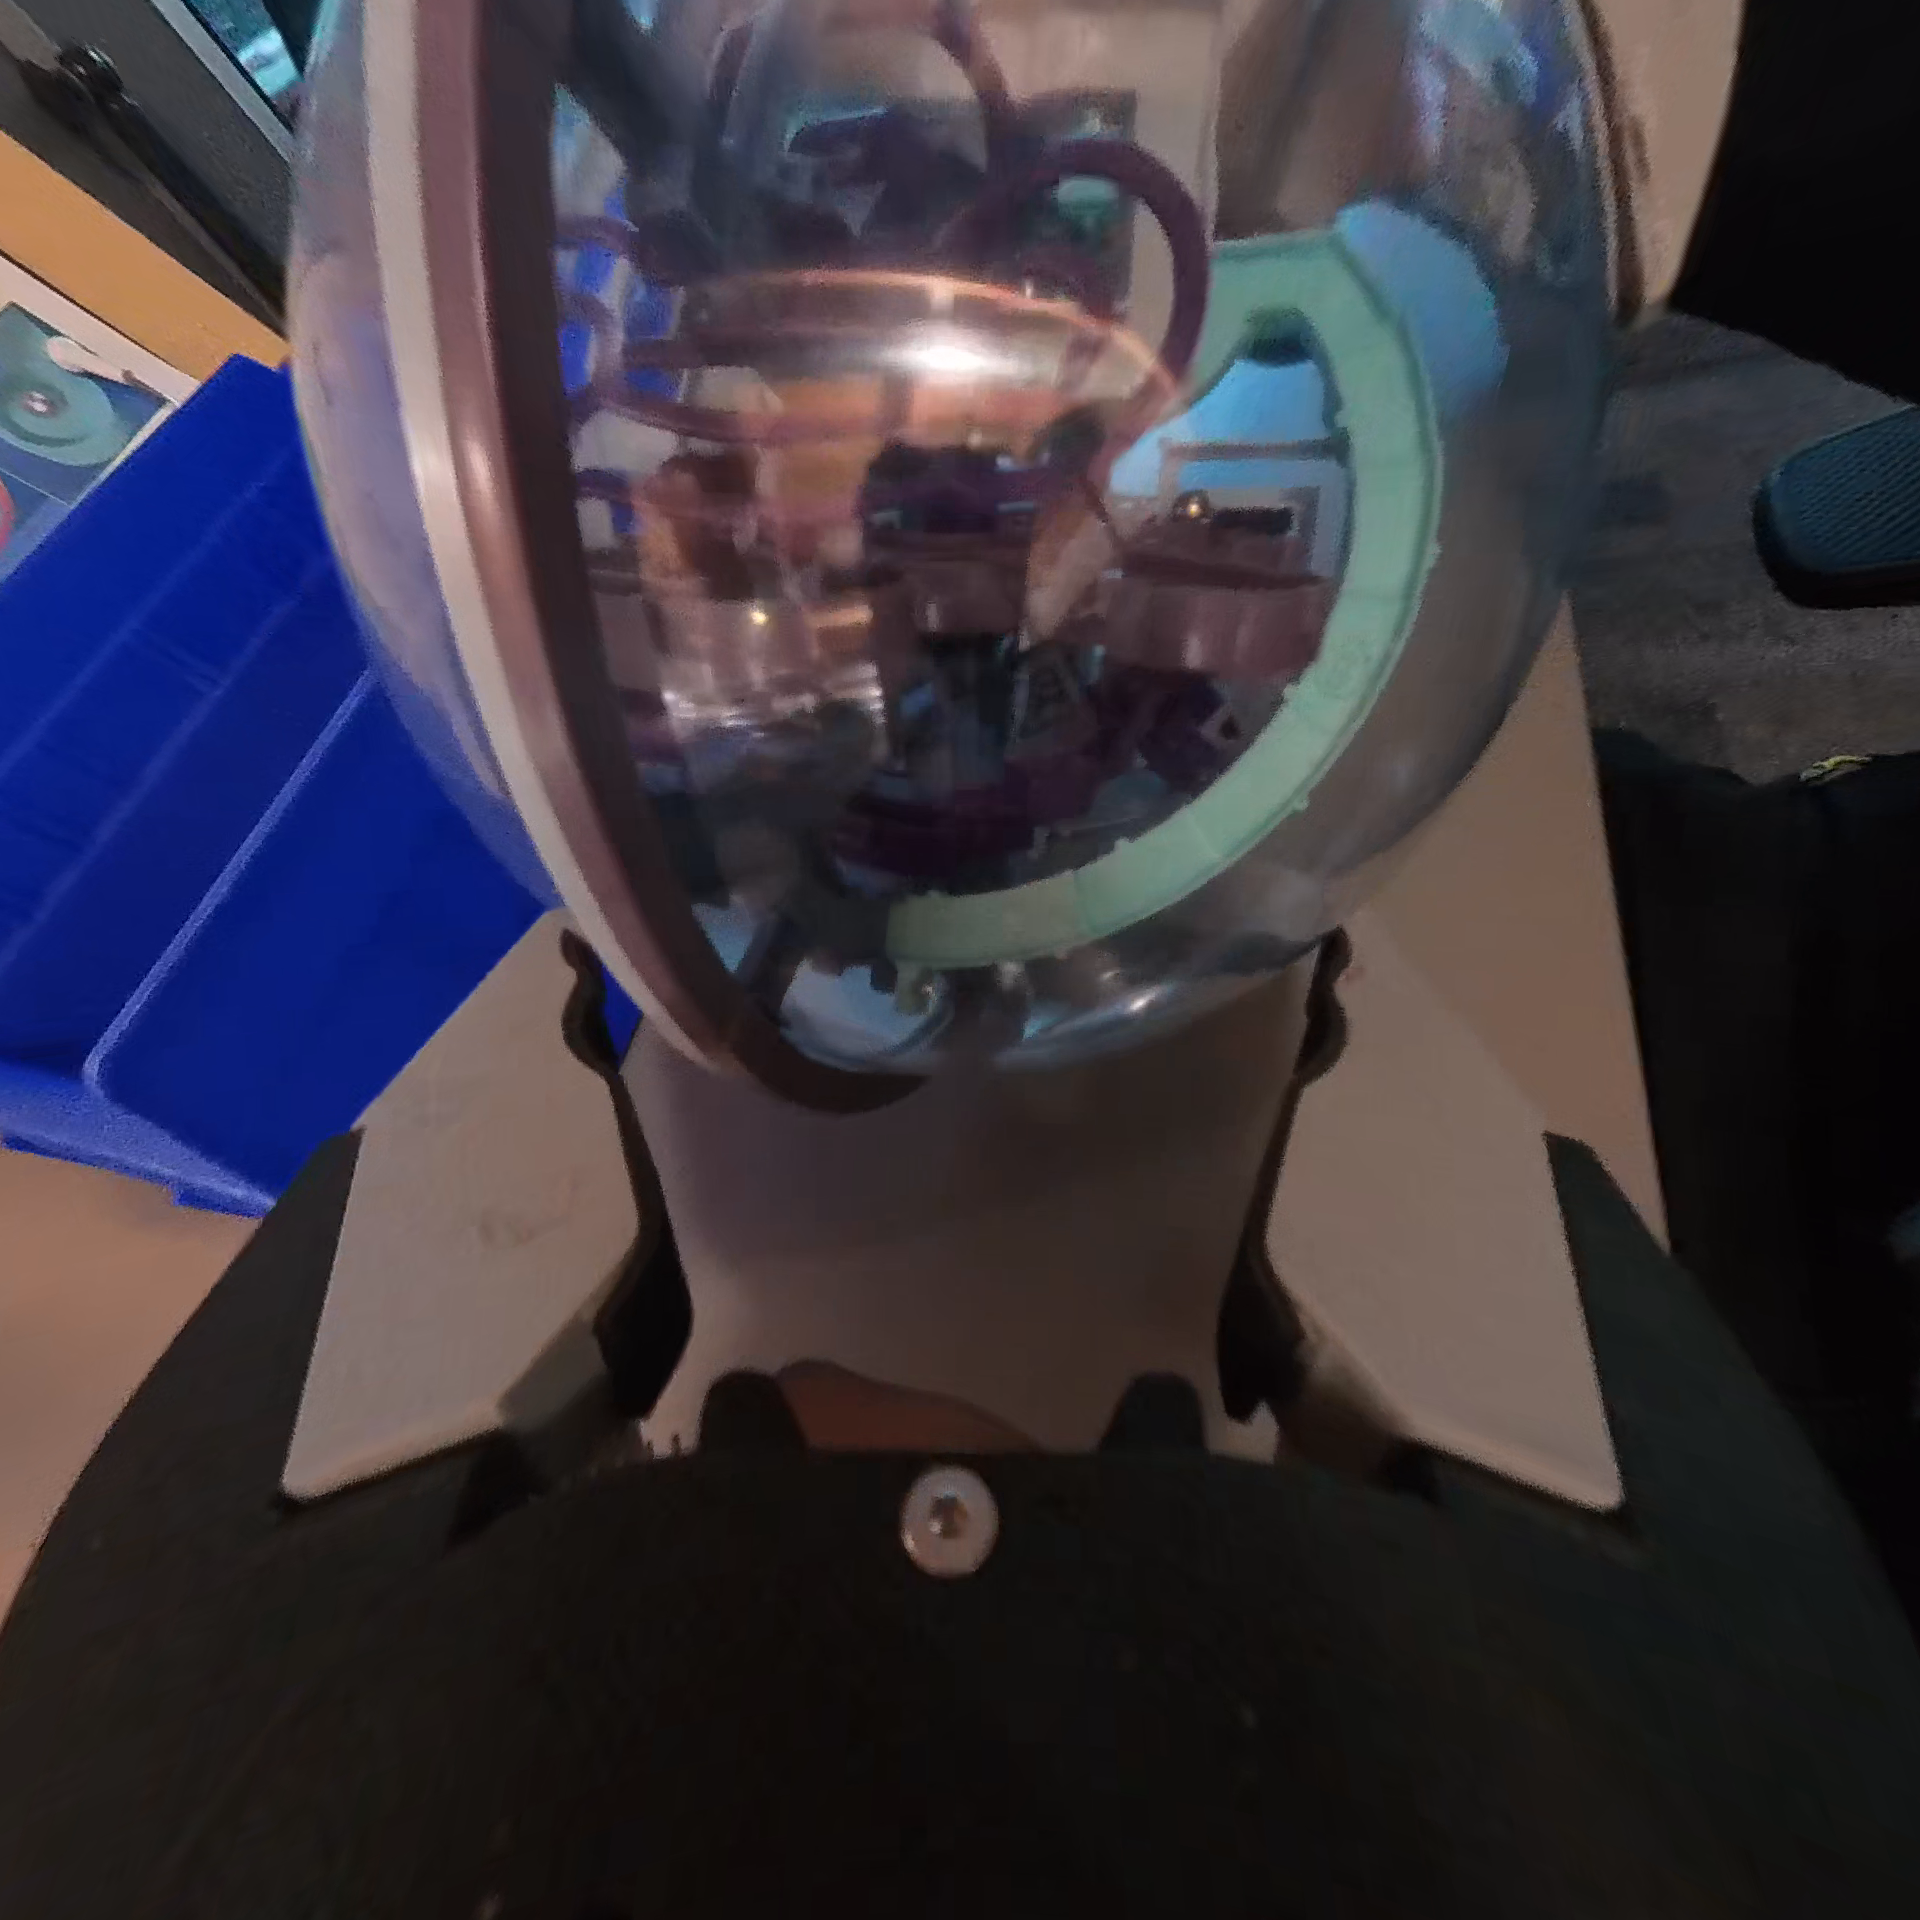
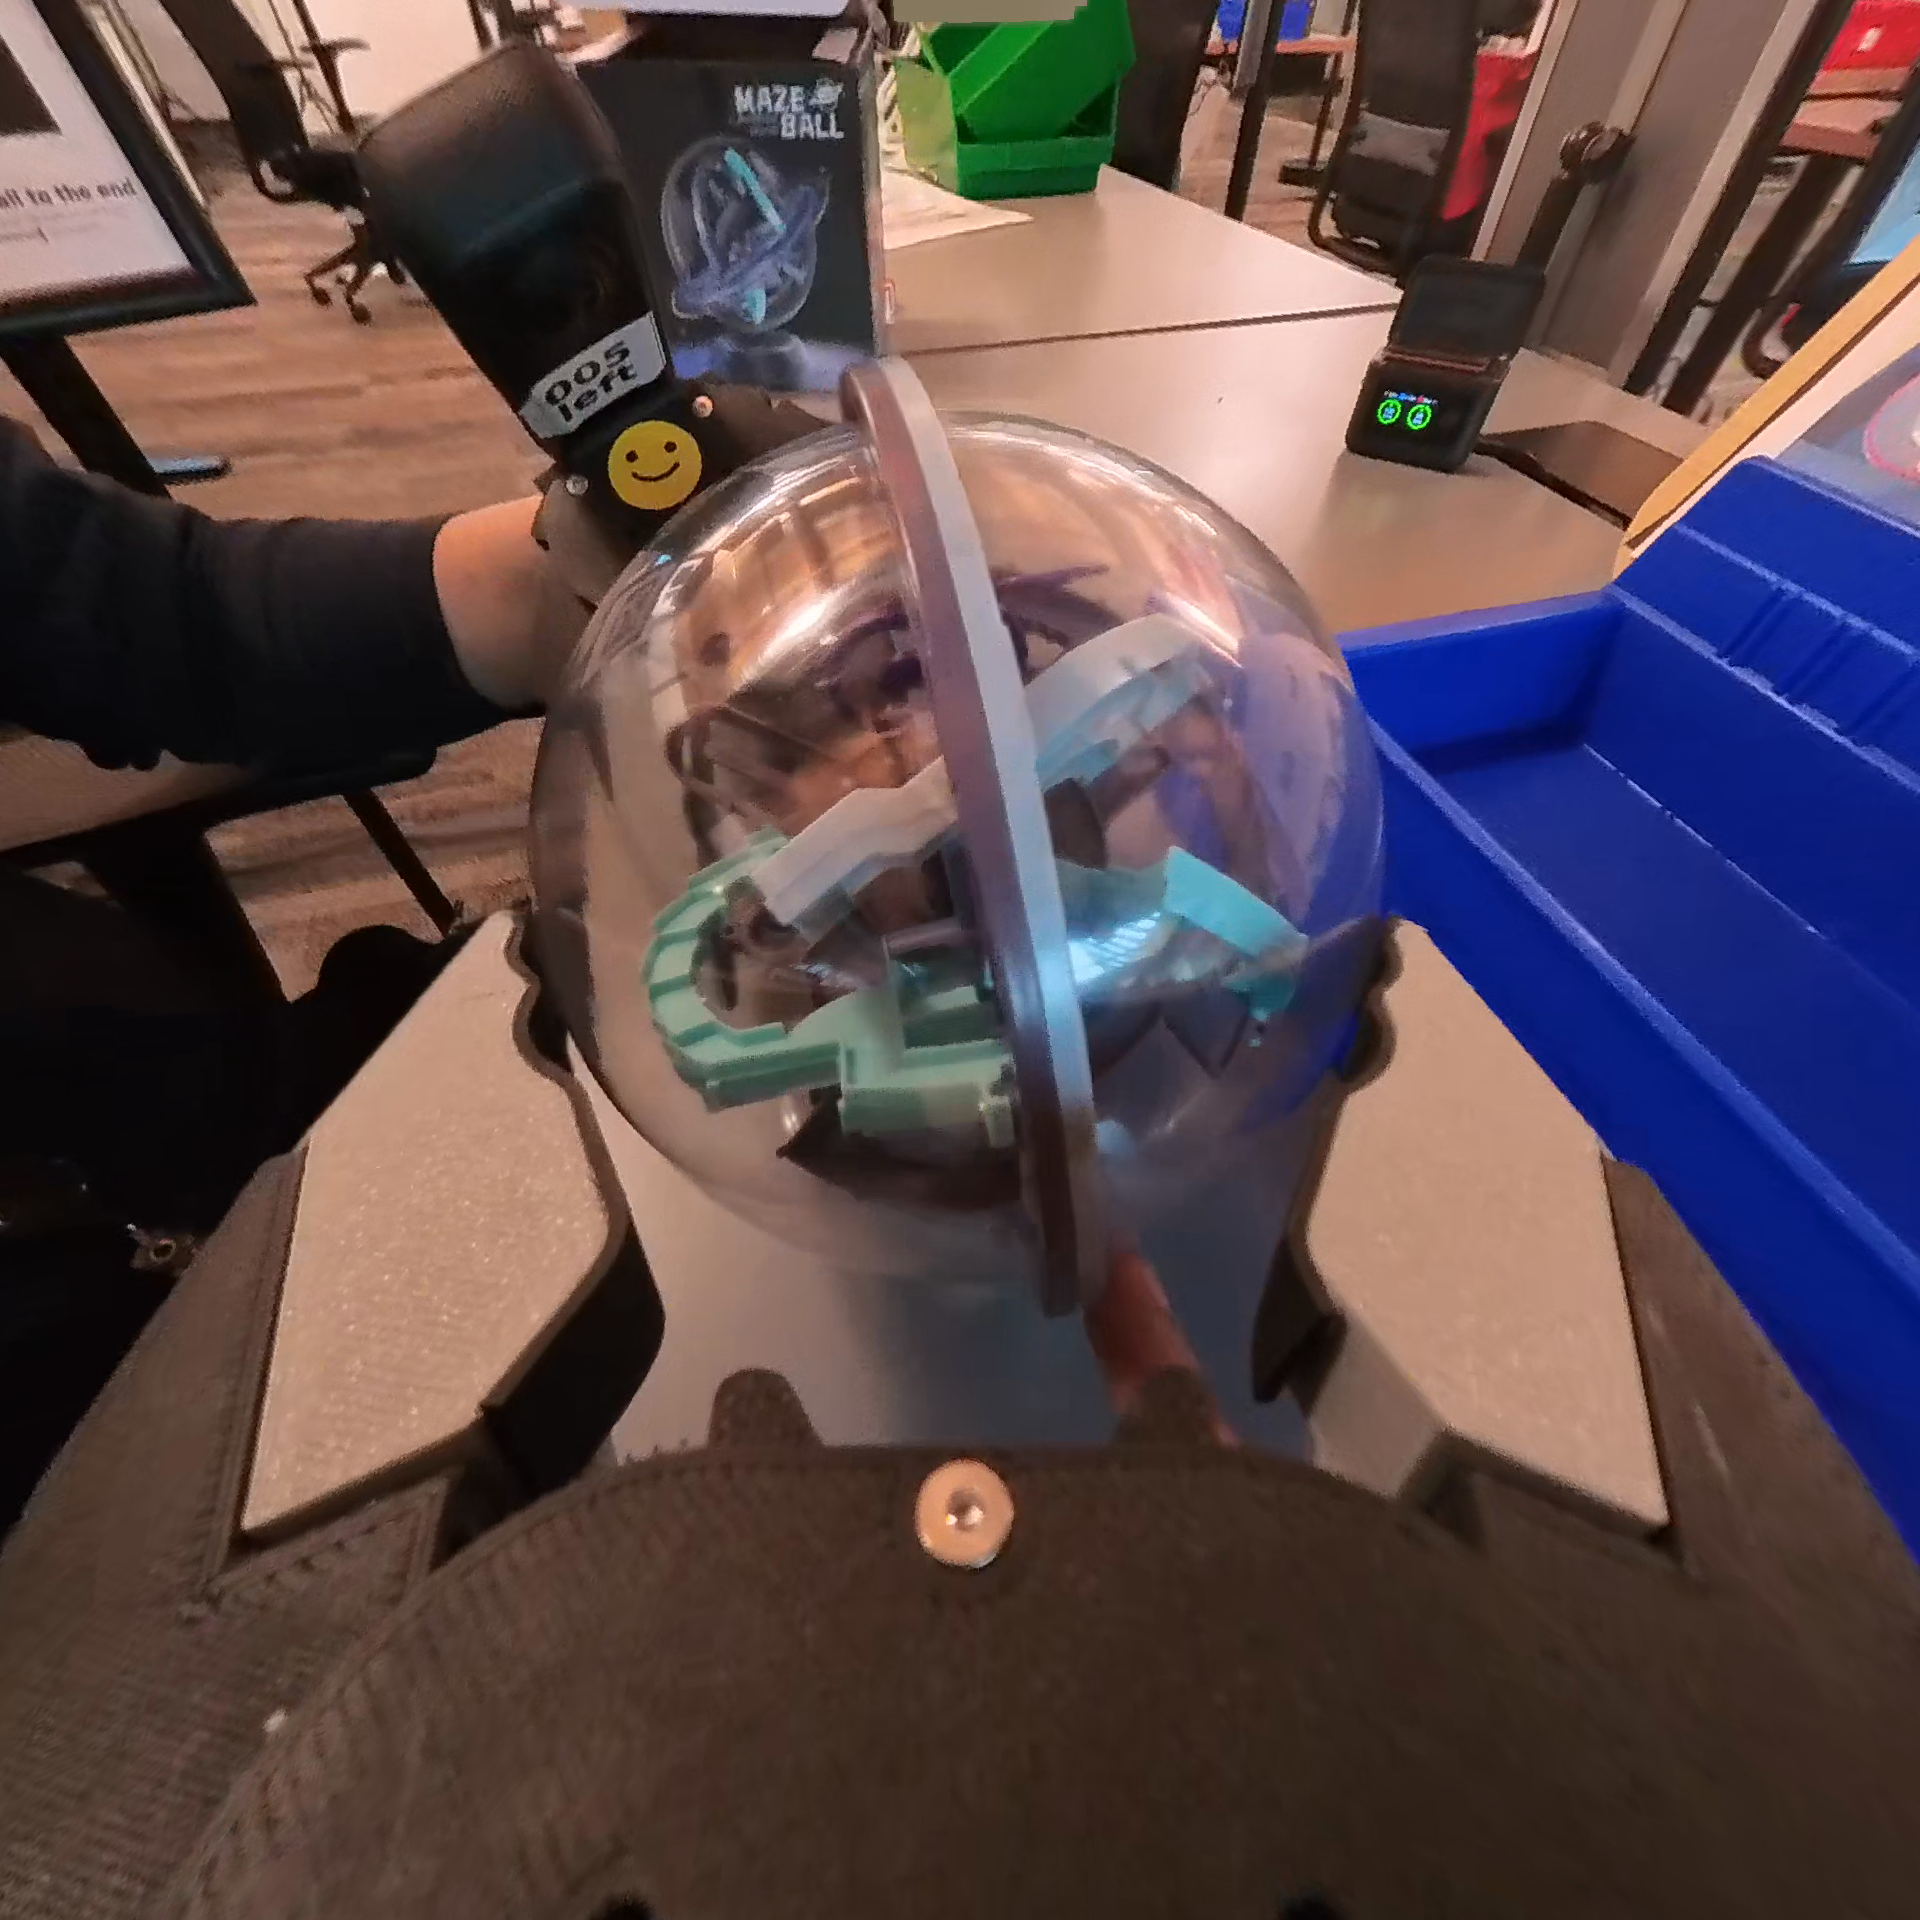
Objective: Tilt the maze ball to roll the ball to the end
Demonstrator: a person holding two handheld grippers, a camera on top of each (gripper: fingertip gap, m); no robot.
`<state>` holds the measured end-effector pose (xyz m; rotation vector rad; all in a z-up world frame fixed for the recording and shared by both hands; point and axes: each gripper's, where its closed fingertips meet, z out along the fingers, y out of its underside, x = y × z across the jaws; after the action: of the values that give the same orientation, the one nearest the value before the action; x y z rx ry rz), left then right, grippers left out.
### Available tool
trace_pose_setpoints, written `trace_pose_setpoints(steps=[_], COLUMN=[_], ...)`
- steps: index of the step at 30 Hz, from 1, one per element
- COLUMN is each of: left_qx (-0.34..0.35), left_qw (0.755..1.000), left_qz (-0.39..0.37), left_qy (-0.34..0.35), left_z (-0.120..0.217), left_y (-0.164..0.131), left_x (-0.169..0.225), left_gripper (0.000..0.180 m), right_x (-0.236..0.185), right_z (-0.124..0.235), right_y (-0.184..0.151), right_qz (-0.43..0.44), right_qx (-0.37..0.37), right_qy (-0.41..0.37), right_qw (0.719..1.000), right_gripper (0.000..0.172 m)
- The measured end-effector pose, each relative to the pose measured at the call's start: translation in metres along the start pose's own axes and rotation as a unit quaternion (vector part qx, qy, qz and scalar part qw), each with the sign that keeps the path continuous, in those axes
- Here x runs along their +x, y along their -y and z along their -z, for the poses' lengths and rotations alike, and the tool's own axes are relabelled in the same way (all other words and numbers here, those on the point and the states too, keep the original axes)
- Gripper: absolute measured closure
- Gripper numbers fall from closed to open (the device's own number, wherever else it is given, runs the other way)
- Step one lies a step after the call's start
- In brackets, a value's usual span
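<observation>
The maze ball (image 1: 935, 520) is a clear sphere with a grey rim band and teal, white and purple tracks inside. It fills the left wrist view, held up above the table. My left gripper (image 1: 958, 987) is shut on it, both fingertips against its lower sides. In the right wrist view the maze ball (image 2: 935, 831) sits between my right gripper's (image 2: 956, 987) fingers (image 2: 540, 987), which press on both its sides. The left gripper (image 2: 644, 457) shows at the sphere's far upper left, held by a hand. I cannot make out the small ball inside.
A blue bin (image 2: 1662, 779) stands close on the right; it also shows at the left in the left wrist view (image 1: 208, 779). The grey table (image 2: 1195, 364) carries the toy's box (image 2: 758, 208), green bins (image 2: 1029, 94) and a small black device (image 2: 1434, 364). A sleeved arm (image 2: 208, 603) reaches in from the left.
</observation>
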<state>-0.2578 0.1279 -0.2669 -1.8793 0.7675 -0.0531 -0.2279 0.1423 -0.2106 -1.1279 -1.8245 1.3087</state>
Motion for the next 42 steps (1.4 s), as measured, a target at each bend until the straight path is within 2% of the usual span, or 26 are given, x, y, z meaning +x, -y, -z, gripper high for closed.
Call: trace_pose_setpoints(steps=[1,7,10,13,18,26,31,37,42], left_qx=[-0.007,-0.008,0.048,0.114,0.085,0.045,0.053,0.054,0.056], left_qw=[1.0,0.999,0.999,0.993,0.996,0.998,0.998,0.998,0.998], left_qz=[-0.003,-0.034,-0.013,0.022,-0.016,-0.037,-0.035,-0.036,-0.033], left_qy=[0.003,-0.005,-0.003,-0.035,-0.014,0.005,-0.003,-0.003,-0.001], left_z=[0.0,0.013,0.034,0.048,0.033,0.027,0.031,0.03,0.028], left_y=[-0.003,-0.007,0.013,0.037,0.029,0.018,0.019,0.02,0.02], left_x=[-0.002,-0.002,-0.012,-0.008,-0.003,-0.005,-0.005,-0.004,-0.005], left_gripper=[0.052,0.054,0.061,0.069,0.057,0.051,0.057,0.057,0.057], right_x=[0.001,0.0,0.0,-0.001,-0.002,-0.004,-0.002,-0.004,0.004], right_z=[0.0,0.002,0.002,-0.001,-0.004,-0.014,-0.005,0.008,0.0], right_y=[0.0,0.001,0.001,0.002,0.0,0.004,0.001,-0.006,-0.026], right_qz=[-0.004,0.009,0.014,0.021,0.037,0.078,0.099,0.056,0.052], right_qx=[0.003,0.002,-0.001,0.001,0.005,-0.009,-0.013,0.034,0.007], right_qy=[0.0,-0.005,-0.008,-0.008,-0.011,-0.04,-0.044,0.005,0.003], right_qw=[1.0,1.0,1.0,1.0,0.999,0.996,0.994,0.998,0.999], right_gripper=[0.025,0.028,0.027,0.027,0.026,0.019,0.024,0.033,0.031])
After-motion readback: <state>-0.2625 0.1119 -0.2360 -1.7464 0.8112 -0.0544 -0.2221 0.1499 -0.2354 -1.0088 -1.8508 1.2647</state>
